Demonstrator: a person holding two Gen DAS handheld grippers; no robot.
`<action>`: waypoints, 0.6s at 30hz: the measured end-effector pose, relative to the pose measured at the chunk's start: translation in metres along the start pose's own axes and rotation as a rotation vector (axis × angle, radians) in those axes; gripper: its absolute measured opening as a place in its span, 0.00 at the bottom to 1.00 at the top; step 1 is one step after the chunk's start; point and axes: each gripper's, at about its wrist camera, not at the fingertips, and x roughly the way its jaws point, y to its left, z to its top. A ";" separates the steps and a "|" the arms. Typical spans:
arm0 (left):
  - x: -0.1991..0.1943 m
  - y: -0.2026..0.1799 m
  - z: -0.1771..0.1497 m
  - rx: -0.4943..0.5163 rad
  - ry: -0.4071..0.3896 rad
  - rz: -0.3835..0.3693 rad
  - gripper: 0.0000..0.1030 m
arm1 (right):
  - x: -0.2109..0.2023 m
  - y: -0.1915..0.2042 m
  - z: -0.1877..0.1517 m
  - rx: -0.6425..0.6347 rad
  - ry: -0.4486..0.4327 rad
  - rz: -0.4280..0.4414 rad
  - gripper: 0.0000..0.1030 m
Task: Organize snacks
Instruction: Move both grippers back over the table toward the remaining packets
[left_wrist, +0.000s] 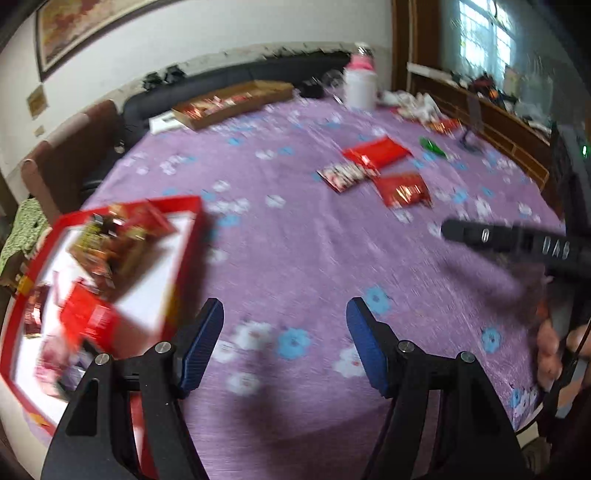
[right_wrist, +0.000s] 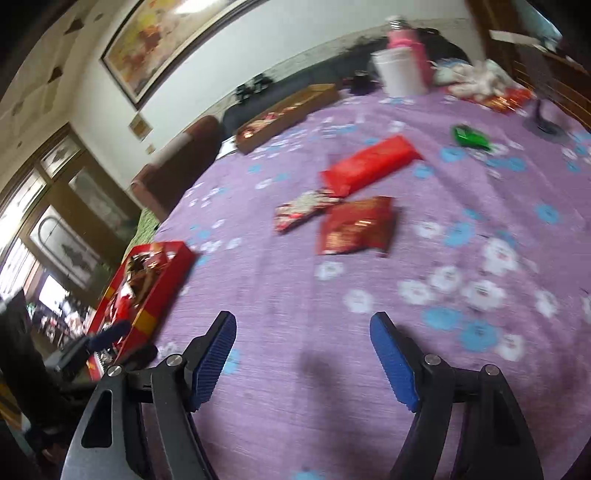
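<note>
A red box (left_wrist: 186, 221) at the table's left edge holds several snack packets. Mid-table lie a long red pack (left_wrist: 376, 151), a white-and-red packet (left_wrist: 347, 176), a red foil bag (left_wrist: 404, 190) and a small green packet (left_wrist: 432, 146). My left gripper (left_wrist: 285, 308) hangs open over bare cloth just right of the box, with nothing between its blue pads. My right gripper (right_wrist: 303, 319) is open too, with nothing in it, over the cloth. The red foil bag (right_wrist: 356, 227) lies ahead of it and the red box (right_wrist: 173, 269) to its left. Both views are motion-blurred.
A purple flowered cloth (left_wrist: 295, 251) covers the round table. At the far side stand a brown tray (left_wrist: 236, 99) with snacks, a white container (left_wrist: 360, 90), a pink bottle (left_wrist: 360, 62), crumpled wrappers (left_wrist: 417, 103) and a small stand (left_wrist: 472, 136). A brown chair (left_wrist: 70, 158) is at the left.
</note>
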 end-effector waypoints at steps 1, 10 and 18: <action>0.004 -0.006 -0.003 0.011 0.016 -0.007 0.67 | -0.002 -0.004 -0.001 0.010 -0.001 -0.002 0.75; 0.015 -0.023 0.008 0.032 0.042 -0.040 0.67 | -0.024 -0.036 0.032 0.008 -0.025 -0.093 0.75; 0.027 -0.021 0.070 0.083 -0.007 -0.009 0.66 | -0.009 -0.081 0.115 0.076 -0.050 -0.235 0.75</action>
